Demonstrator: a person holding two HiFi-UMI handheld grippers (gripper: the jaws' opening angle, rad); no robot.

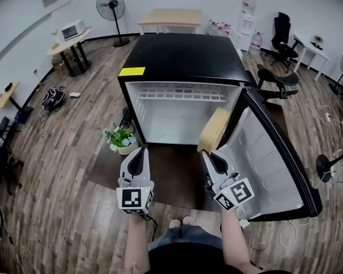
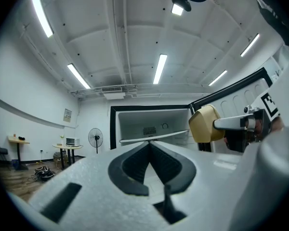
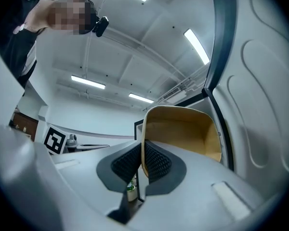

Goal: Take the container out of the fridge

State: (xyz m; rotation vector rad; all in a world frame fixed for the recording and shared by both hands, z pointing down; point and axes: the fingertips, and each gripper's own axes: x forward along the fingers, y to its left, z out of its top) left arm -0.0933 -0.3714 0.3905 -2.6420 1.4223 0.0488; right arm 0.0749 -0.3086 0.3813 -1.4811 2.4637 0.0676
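While the right tongs (image 1: 208, 154) are clamping the tan container (image 1: 215, 129) by its rim, the left tongs (image 1: 139, 151) are hovering closed and empty alongside them.

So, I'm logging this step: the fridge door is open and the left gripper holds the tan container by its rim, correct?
Wrong gripper. The right gripper holds the tan container by its rim, as the right gripper view shows; the left gripper has its jaws together on nothing. The fridge door is open, as you said.
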